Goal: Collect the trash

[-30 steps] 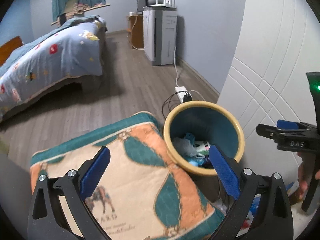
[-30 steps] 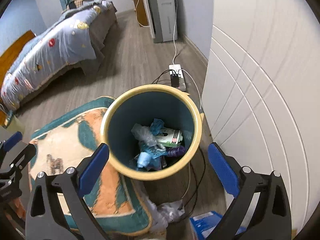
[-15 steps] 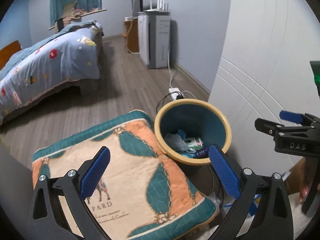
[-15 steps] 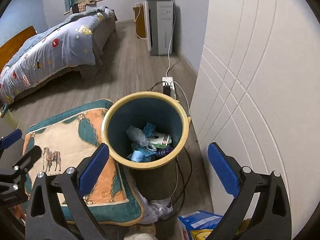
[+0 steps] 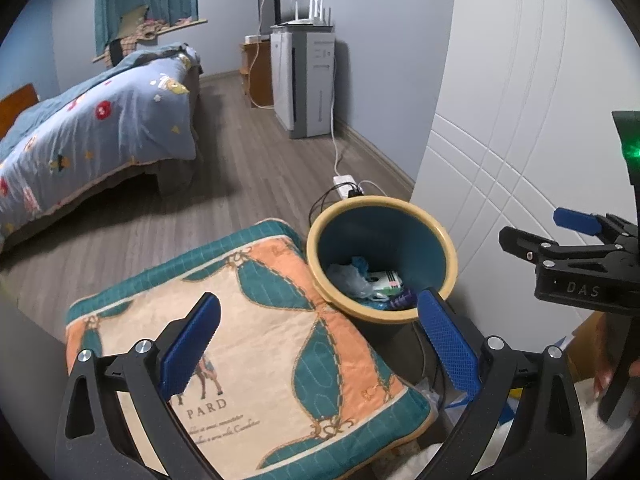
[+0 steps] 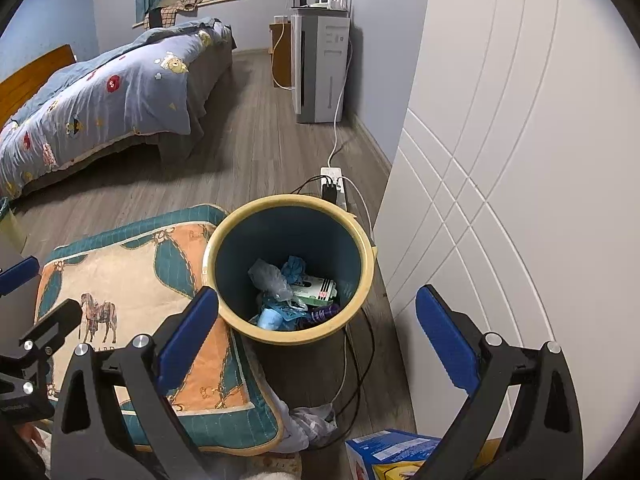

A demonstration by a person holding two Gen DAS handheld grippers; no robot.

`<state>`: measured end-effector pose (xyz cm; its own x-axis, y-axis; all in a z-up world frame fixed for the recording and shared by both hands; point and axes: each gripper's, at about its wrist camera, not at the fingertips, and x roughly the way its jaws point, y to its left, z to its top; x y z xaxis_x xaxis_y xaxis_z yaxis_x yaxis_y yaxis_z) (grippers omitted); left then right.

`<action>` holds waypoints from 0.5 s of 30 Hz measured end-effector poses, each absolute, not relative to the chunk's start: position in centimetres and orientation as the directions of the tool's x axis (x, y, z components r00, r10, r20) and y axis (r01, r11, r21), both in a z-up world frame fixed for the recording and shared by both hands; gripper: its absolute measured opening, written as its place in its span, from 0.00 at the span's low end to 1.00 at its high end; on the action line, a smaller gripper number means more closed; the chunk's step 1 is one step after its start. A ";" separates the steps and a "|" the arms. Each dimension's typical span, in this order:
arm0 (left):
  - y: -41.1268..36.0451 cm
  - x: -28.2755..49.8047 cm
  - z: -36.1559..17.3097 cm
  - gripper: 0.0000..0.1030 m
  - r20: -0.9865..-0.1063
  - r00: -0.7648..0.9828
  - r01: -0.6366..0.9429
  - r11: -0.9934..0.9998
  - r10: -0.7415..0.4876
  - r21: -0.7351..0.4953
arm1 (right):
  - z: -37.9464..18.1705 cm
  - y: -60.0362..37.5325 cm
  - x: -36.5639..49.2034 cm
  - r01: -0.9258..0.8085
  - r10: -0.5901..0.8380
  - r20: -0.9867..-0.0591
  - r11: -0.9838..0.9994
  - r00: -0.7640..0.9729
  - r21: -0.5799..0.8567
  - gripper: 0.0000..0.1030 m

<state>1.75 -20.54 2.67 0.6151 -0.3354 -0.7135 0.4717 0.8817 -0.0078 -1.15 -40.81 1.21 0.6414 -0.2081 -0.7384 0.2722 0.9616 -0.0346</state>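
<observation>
A round bin with a yellow rim [image 5: 382, 200] [image 6: 288, 200] and teal inside stands on the floor by a white panelled wall. It holds trash [image 6: 292, 288]: crumpled plastic, blue wrappers and a white-green box [image 5: 386, 280]. My left gripper [image 5: 320, 340] is open and empty, above a patterned cushion and left of the bin. My right gripper [image 6: 316, 328] is open and empty, above the bin's near rim; it also shows at the right of the left wrist view [image 5: 568, 240].
A teal, orange and cream cushion [image 5: 248, 340] [image 6: 132, 300] lies against the bin's left side. A power strip with cables [image 6: 332, 178] sits behind the bin. Crumpled plastic [image 6: 316, 420] and a blue box [image 6: 388, 452] lie on the floor nearby. A bed [image 5: 88, 120] stands at the left.
Both grippers have pulled back and up from the bin, so it looks smaller and farther. Both stay open and empty.
</observation>
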 end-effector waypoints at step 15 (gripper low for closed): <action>-19.7 1.3 3.0 0.95 -0.707 0.626 0.466 0.885 -0.329 0.002 | 1.4 -40.4 -1.2 0.262 -0.215 -0.734 0.964 0.645 -0.052 0.94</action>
<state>1.33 -19.73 2.96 0.6264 -0.3287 -0.7068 0.4662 0.8847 0.0017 -1.23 -40.39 1.42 0.6446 -0.2155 -0.7336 0.2624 0.9635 -0.0525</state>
